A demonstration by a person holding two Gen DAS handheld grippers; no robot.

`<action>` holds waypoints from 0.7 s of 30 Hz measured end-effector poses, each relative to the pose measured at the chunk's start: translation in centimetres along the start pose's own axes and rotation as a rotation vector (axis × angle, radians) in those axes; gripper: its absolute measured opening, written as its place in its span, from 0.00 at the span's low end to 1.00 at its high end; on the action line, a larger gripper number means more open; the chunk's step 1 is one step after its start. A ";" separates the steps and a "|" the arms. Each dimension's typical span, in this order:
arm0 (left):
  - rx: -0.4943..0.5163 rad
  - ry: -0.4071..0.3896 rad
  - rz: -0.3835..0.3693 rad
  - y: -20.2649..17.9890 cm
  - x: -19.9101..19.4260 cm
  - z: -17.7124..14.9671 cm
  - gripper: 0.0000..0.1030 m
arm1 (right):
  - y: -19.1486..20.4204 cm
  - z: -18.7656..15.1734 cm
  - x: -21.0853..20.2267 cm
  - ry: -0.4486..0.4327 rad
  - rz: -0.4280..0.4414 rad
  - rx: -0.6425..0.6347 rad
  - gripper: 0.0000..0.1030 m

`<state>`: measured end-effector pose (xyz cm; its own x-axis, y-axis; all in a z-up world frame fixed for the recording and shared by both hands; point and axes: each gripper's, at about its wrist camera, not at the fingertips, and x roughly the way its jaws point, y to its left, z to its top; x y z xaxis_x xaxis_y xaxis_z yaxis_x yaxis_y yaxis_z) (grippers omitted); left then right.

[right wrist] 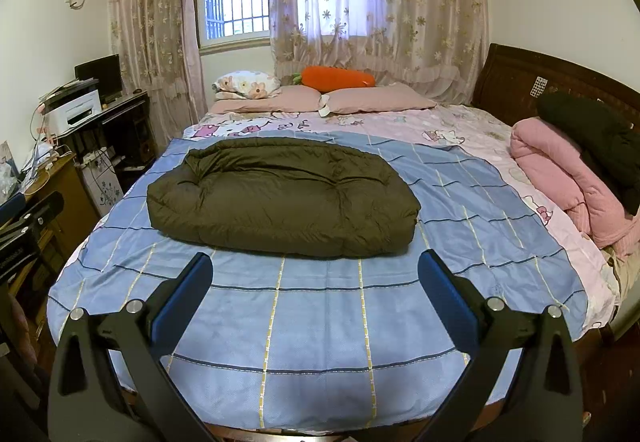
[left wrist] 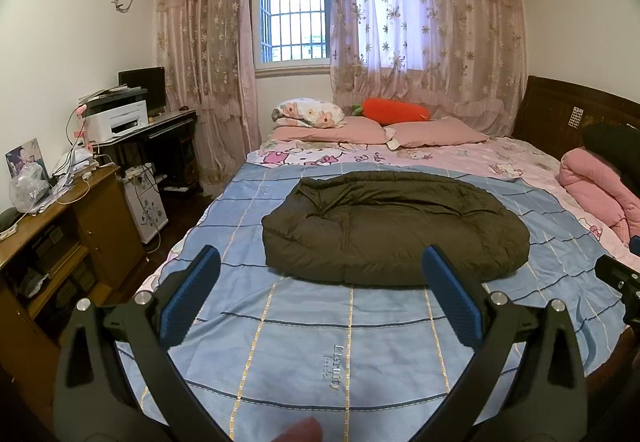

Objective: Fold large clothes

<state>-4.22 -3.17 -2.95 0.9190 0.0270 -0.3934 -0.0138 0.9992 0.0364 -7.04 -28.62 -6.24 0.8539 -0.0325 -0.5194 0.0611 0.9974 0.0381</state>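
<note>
A dark olive puffy jacket (left wrist: 394, 226) lies folded into a thick bundle on the blue checked bedcover (left wrist: 320, 342); in the right wrist view the jacket (right wrist: 280, 198) sits left of centre on the same bedcover (right wrist: 320, 322). My left gripper (left wrist: 322, 266) is open, its blue-padded fingers held above the cover just short of the jacket's near edge, holding nothing. My right gripper (right wrist: 316, 270) is open too, empty, short of the jacket's near right corner. Part of the right gripper's body shows at the right edge of the left wrist view.
Pink pillows (left wrist: 436, 132), a floral pillow (left wrist: 310, 112) and an orange carrot plush (left wrist: 394, 110) lie at the far end. A rolled pink quilt (right wrist: 560, 178) with a black garment (right wrist: 592, 138) sits at the right. A wooden cabinet (left wrist: 60, 242) and a desk with printer (left wrist: 116, 120) stand left.
</note>
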 end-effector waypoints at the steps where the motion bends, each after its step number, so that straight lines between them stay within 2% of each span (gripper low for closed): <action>1: 0.000 -0.002 0.000 -0.1 -0.1 0.0 0.98 | 0.0 0.0 0.0 0.000 0.000 0.000 0.99; 21: 0.003 0.001 -0.003 -0.2 0.1 -0.1 0.98 | 0.0 0.0 -0.1 0.000 -0.001 -0.002 0.99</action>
<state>-4.14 -3.39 -3.15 0.9184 0.0245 -0.3948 -0.0104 0.9992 0.0378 -7.08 -28.65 -6.21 0.8537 -0.0334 -0.5198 0.0610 0.9975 0.0362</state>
